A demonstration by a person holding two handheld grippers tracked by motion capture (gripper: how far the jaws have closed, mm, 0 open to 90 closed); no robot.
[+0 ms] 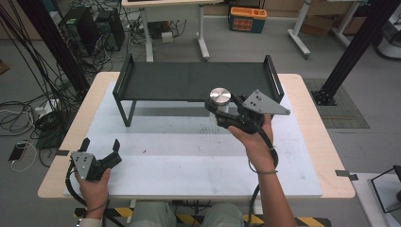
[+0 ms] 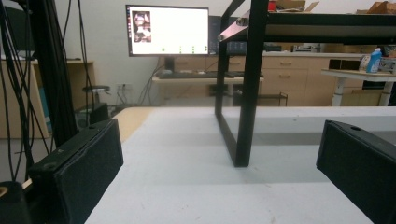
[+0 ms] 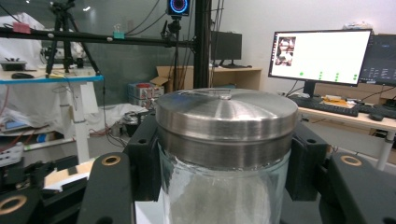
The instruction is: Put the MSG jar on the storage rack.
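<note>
A glass jar [image 1: 220,98] with a brushed metal lid hangs above the table, just in front of the right end of the low black shelf [image 1: 189,81]. My right gripper [image 1: 220,111] is shut on the jar below its lid. In the right gripper view the jar [image 3: 226,140] stands upright between the two black jaws of my right gripper [image 3: 224,186]. My left gripper [image 1: 100,147] rests open at the table's front left corner, with nothing between its jaws. The left gripper view looks past my left gripper [image 2: 219,182] to the shelf's leg [image 2: 247,93].
A white mat [image 1: 189,156] covers most of the wooden table [image 1: 321,156]. Cables and computer towers [image 1: 90,28] lie on the floor at the left and back. A black upright post [image 1: 352,52] stands to the right, and a lit monitor [image 2: 167,30] is beyond the table.
</note>
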